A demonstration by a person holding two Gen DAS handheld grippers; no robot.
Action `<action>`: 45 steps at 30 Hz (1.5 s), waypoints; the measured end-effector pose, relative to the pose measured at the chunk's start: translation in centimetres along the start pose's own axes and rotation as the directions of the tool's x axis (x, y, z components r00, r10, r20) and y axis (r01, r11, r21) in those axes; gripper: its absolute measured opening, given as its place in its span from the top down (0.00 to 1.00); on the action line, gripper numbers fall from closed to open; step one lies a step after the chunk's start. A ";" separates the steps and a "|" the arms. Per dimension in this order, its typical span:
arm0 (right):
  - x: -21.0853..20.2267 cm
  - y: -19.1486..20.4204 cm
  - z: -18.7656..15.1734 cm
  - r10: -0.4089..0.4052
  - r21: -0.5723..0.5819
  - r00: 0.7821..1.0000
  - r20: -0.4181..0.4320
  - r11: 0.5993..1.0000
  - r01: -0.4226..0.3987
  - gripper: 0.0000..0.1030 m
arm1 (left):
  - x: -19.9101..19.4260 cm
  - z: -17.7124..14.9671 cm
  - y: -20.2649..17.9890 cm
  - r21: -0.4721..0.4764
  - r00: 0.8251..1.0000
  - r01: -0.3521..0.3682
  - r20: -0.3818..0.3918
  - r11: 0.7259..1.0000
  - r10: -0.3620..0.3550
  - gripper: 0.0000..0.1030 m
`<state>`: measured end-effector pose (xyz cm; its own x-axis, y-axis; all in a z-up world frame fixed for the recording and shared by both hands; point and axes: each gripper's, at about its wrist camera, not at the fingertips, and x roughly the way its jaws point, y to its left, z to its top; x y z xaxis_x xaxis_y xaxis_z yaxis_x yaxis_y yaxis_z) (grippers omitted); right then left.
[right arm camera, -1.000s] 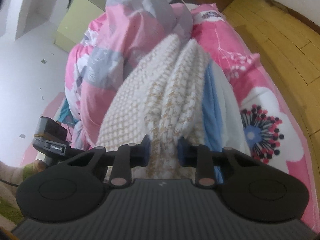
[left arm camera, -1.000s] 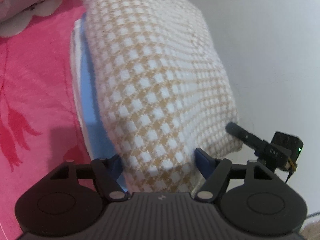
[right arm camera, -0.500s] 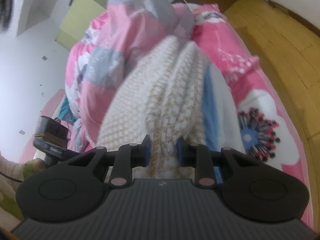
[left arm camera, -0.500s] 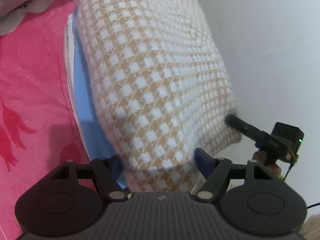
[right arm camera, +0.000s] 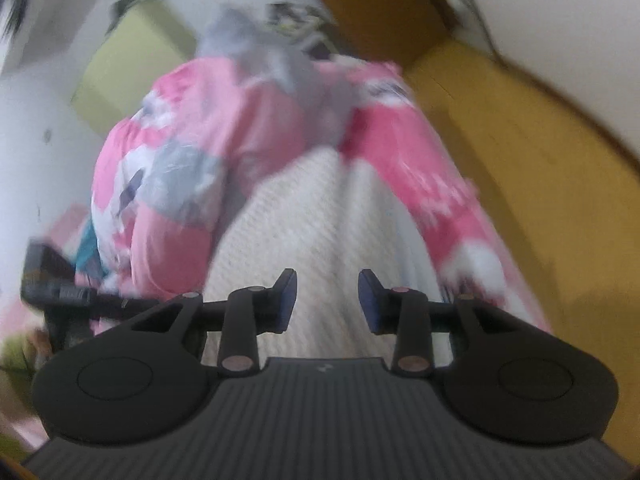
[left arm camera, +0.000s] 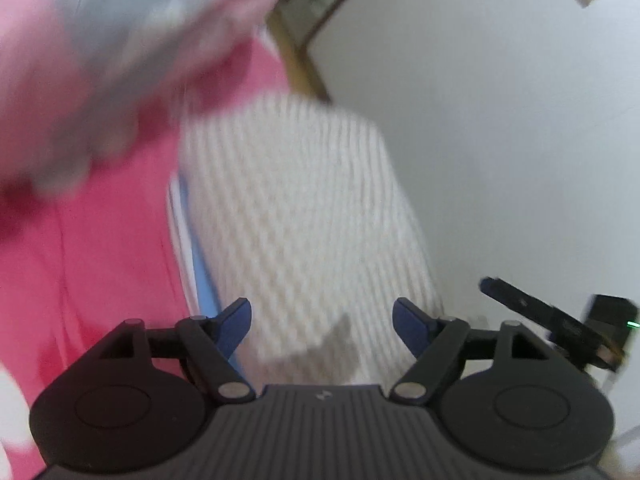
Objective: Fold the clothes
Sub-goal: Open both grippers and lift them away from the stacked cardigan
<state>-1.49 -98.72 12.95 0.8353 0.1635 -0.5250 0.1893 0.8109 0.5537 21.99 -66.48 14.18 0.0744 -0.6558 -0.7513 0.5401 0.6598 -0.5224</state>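
Both grippers stand released above the folded knit sweater: the left gripper has its jaws spread wide, the right gripper has jaws parted more narrowly, and both pairs have just been opening, with no cloth pinched between the pads. White-and-tan, the sweater lies folded on a blue and white garment, on the pink floral bedspread. A rumpled pink and grey quilt is heaped beyond it. Yellow wooden flooring runs alongside the bed.
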 end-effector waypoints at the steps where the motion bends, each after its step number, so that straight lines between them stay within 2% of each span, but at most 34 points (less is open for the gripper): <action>1: 1.4 1.2 0.8 0.006 -0.055 1.000 0.004 0.998 -0.006 0.67 | 0.4 0.8 -0.3 0.011 0.999 -0.017 0.034 1.000 0.016 0.26; 3: 4.5 3.1 2.3 0.003 -0.151 1.000 -0.002 0.989 -0.003 0.69 | 2.5 2.2 -1.0 0.040 0.994 -0.075 0.077 0.996 0.072 0.29; 6: 9.5 4.5 3.4 -0.026 -0.255 0.999 -0.033 0.967 0.017 0.72 | 5.4 3.0 -1.1 0.111 0.982 -0.177 0.089 0.978 0.168 0.29; 8: 12.7 4.1 3.0 -0.128 -0.335 0.988 -0.084 0.938 0.093 0.77 | 6.6 3.0 -0.9 0.145 0.973 -0.221 0.094 0.964 0.209 0.23; 9: 14.3 3.6 2.6 -0.190 -0.374 0.975 -0.114 0.917 0.135 0.82 | 6.8 3.1 -0.9 0.163 0.972 -0.230 0.095 0.959 0.217 0.23; 10: 15.0 3.0 2.2 -0.221 -0.391 0.966 -0.130 0.907 0.155 0.82 | 6.9 3.3 -1.0 0.172 0.972 -0.228 0.092 0.958 0.214 0.24; 15: 13.5 2.9 3.6 -0.254 -0.329 0.962 -0.099 0.921 0.209 0.84 | 6.7 4.2 -1.3 0.131 0.977 -0.207 0.081 0.969 0.198 0.24; 18: 12.9 3.4 4.2 -0.212 -0.301 0.974 -0.080 0.937 0.179 0.85 | 7.3 4.7 -0.7 0.097 0.977 -0.212 0.056 0.972 0.207 0.22; 19: 13.5 3.0 4.0 -0.243 -0.306 0.965 -0.102 0.930 0.202 0.84 | 7.7 4.9 -0.5 0.090 0.977 -0.213 0.037 0.973 0.211 0.20; 21: 14.6 2.3 3.6 -0.302 -0.318 0.943 -0.142 0.916 0.245 0.84 | 8.0 4.8 -0.8 0.099 0.960 -0.278 0.037 0.955 0.276 0.22; 22: 14.6 1.9 3.3 -0.324 -0.321 0.934 -0.152 0.910 0.263 0.84 | 7.5 4.7 -1.1 0.094 0.962 -0.274 0.029 0.957 0.273 0.25; 24: 12.4 2.3 3.2 -0.320 -0.289 0.940 -0.118 0.917 0.275 0.84 | 6.5 4.7 -1.5 0.085 0.964 -0.265 0.015 0.960 0.265 0.25; 27: 8.1 3.8 2.7 -0.287 -0.251 0.956 -0.055 0.931 0.265 0.83 | 4.2 2.9 -2.9 0.163 0.963 -0.268 0.036 0.949 0.266 0.19; 30: 5.3 5.7 0.6 -0.258 -0.242 0.964 -0.068 0.941 0.236 0.83 | 3.7 0.2 -4.1 0.248 0.958 -0.273 -0.012 0.929 0.285 0.19; 32: 5.1 6.7 -1.5 -0.247 -0.265 0.962 -0.117 0.941 0.210 0.83 | 4.5 -2.0 -4.8 0.293 0.944 -0.289 -0.069 0.911 0.322 0.19; 34: 5.9 7.2 -3.3 -0.270 -0.276 0.945 -0.184 0.937 0.214 0.83 | 5.6 -3.5 -5.1 0.316 0.930 -0.305 -0.105 0.899 0.352 0.19; 36: 6.8 7.4 -4.7 -0.338 -0.307 0.913 -0.230 0.915 0.262 0.84 | 6.2 -4.8 -5.2 0.316 0.920 -0.324 -0.114 0.892 0.375 0.19; 38: 7.6 7.6 -6.0 -0.401 -0.336 0.875 -0.270 0.891 0.305 0.84 | 5.6 -4.8 -5.4 0.293 0.918 -0.329 -0.124 0.898 0.376 0.19; 41: 4.8 9.2 -5.8 -0.373 -0.254 0.890 -0.263 0.917 0.309 0.82 | 2.9 -4.9 -5.7 0.313 0.922 -0.335 -0.087 0.889 0.378 0.19; 43: 2.4 10.6 -6.6 -0.380 -0.200 0.883 -0.274 0.921 0.335 0.81 | 0.1 -5.5 -6.0 0.312 0.926 -0.330 -0.076 0.891 0.370 0.19; 45: -0.1 11.8 -7.6 -0.399 -0.154 0.867 -0.298 0.917 0.368 0.81 | -2.7 -6.1 -6.4 0.312 0.930 -0.325 -0.065 0.893 0.361 0.19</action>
<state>-3.22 -84.85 14.61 0.4953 -0.0140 -0.8686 0.4013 0.8905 0.2145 13.21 -66.69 17.10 0.2103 -0.3477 -0.9137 0.7192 0.6881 -0.0963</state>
